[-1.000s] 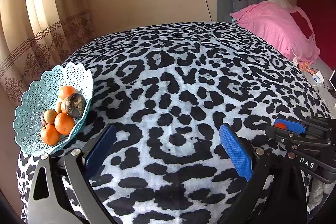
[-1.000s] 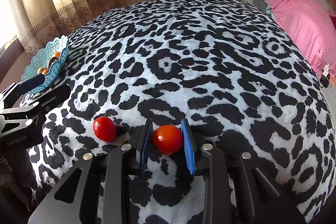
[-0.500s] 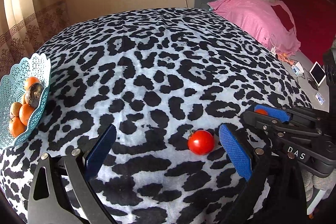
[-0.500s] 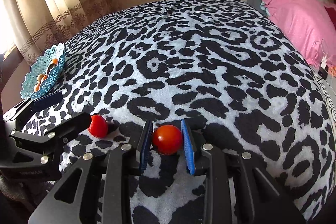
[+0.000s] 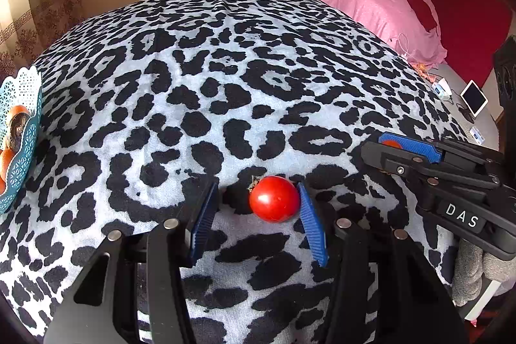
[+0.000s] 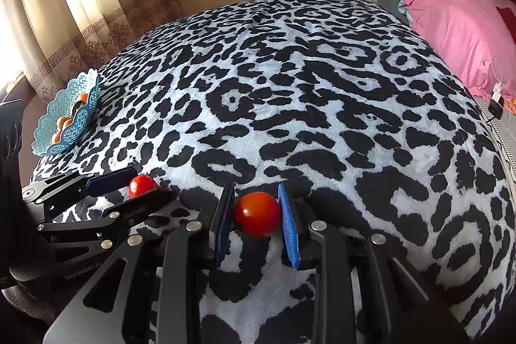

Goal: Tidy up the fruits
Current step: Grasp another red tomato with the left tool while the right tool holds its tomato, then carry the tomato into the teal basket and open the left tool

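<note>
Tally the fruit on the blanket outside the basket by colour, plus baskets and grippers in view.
Red tomatoes: 2, one between the left gripper fingers, one in the right gripper
Teal basket: 1
Grippers: 2
Total: 5

I see a leopard-print bed (image 6: 322,92) carrying a teal fruit basket (image 6: 80,118) far left and one tomato (image 5: 274,199) near me.
</note>
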Available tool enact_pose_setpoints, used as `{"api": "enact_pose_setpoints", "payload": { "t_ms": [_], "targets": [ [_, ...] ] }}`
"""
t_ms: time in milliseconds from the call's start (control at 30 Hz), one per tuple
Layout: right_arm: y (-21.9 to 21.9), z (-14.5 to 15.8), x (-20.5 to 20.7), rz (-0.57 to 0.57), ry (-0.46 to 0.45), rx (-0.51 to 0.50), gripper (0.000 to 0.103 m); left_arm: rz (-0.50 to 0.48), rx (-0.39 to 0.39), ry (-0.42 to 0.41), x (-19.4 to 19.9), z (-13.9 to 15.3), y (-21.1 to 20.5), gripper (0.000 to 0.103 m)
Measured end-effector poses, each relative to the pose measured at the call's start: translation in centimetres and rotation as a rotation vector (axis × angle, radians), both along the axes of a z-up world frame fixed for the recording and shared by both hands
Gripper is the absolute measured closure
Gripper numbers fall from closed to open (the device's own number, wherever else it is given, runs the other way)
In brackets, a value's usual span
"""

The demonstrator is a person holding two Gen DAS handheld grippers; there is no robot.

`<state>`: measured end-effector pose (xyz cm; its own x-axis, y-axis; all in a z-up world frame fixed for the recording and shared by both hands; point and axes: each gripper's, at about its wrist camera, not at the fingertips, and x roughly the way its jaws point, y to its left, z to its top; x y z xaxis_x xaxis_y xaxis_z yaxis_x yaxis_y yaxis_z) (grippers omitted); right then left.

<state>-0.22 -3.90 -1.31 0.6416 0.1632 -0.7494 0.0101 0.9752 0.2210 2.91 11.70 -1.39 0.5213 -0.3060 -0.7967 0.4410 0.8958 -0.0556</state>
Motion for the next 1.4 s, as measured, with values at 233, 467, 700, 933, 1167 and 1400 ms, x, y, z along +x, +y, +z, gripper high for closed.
{"api": "enact_pose_setpoints", "payload": {
  "t_ms": [233, 467, 700, 933, 1167, 1400],
  "targets": [
    [0.0, 0.1, -0.1, -0.006, -0.001, -0.005, 0.075, -0.013, -0.031, -0.009, -0.5, 0.4, 0.1, 0.070],
    [0.1, 0.1, -0.1, -0.009, 0.000, -0.008, 0.075, -0.006, -0.044, -0.017, -0.8, 0.8, 0.7, 0.073],
    [0.2, 0.0, -0.1, -0.007, 0.001, -0.009, 0.075, 0.004, -0.047, -0.004, -0.9, 0.6, 1.1, 0.073],
    [0.2, 0.1, -0.1, -0.009, 0.000, -0.008, 0.075, 0.006, -0.048, 0.002, -0.7, 0.4, 0.9, 0.073],
    [0.6, 0.5, -0.3, -0.003, -0.011, -0.014, 0.075, 0.030, -0.054, -0.032, -1.0, 1.4, 1.7, 0.073],
    [1.5, 0.8, -0.1, 0.010, -0.012, -0.025, 0.075, 0.072, -0.056, -0.086, -1.2, 2.8, 3.3, 0.073]
  ]
}}
